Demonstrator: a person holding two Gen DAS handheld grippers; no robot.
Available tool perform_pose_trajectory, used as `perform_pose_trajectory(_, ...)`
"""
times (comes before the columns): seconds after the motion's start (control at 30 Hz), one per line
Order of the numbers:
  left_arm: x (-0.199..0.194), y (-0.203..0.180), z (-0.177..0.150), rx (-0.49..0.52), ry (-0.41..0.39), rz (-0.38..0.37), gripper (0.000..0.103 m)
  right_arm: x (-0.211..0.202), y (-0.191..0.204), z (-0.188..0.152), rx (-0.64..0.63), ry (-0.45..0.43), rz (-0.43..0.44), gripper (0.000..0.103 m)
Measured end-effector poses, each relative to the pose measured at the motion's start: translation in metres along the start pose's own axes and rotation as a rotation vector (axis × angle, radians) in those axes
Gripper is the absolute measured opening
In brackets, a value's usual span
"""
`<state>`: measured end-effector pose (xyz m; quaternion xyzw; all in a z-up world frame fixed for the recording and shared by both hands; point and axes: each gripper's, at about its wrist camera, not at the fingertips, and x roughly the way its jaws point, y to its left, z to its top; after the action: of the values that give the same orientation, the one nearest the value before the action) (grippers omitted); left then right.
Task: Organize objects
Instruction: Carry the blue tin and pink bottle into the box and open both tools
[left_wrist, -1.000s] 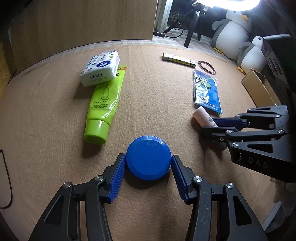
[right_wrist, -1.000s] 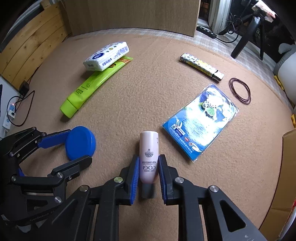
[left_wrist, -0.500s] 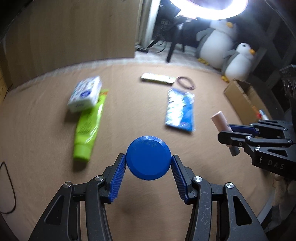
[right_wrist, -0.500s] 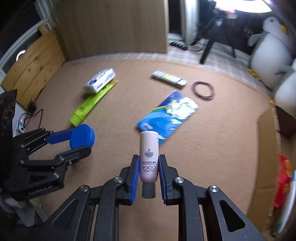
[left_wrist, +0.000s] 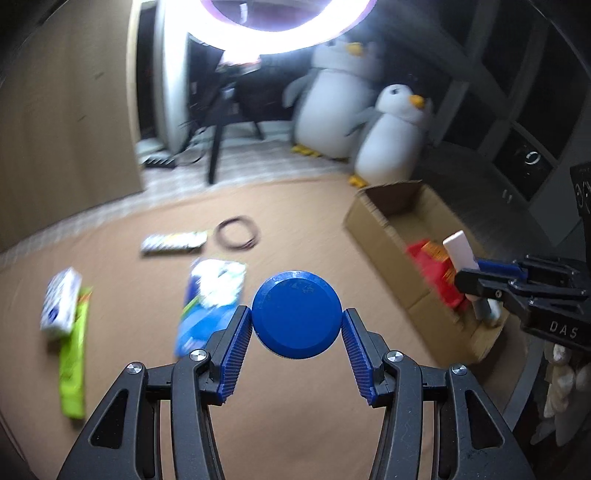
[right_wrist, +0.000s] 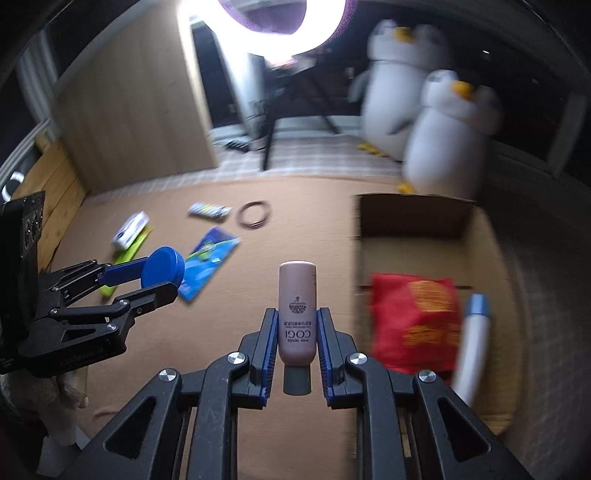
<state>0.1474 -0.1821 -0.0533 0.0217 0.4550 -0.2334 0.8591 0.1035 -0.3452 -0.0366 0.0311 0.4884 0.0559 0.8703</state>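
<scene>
Aloft above the tan carpet (left_wrist: 314, 221): left gripper (left_wrist: 296, 325) clamped on a round blue lid (left_wrist: 296, 314), blue pads pressed to its two sides. Alongside, right gripper (right_wrist: 297, 332) closed on a pale pink COGI tube (right_wrist: 297, 310), grey cap toward the camera, flat end pointing away.

Ahead and to the right, an open cardboard box (right_wrist: 413, 218) on the carpet, with a red snack packet (right_wrist: 413, 317) and a white tube with a blue end (right_wrist: 474, 332) lying inside. Seen from the left wrist, pink tube (left_wrist: 460, 249) raised over the near end of that box (left_wrist: 388, 206).

Down on the carpet, well apart from both grippers: blue packet (left_wrist: 210, 306), green tube (left_wrist: 74, 358) partly under a white tissue pack (left_wrist: 61, 302), a patterned strip pack (left_wrist: 173, 242) just beside a ring of dark bands (left_wrist: 236, 234). Farther back, two plush penguins (left_wrist: 391, 136) and a glowing ring light (left_wrist: 284, 26). Much of the floor blurred.
</scene>
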Motion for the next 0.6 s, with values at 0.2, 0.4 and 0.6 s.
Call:
perform_pose_trajectory(0.2,0.036,-0.051,0.037,0.050,-0.005,-0.023,0.054,-0.004,-0.046,0.002,0.058,-0.009,-0.029,0.018)
perform_pose_trajectory(0.4,0.072,-0.094,0.064,0.094,0.005,-0.053,0.054,0.005,-0.074,-0.006,0.088,0.014,-0.035,0.019)
perform_pose_trajectory(0.6,0.109,-0.121,0.075,0.100,0.043,-0.077,0.054,0.017,-0.089,-0.015,0.096,0.043,-0.041,0.019)
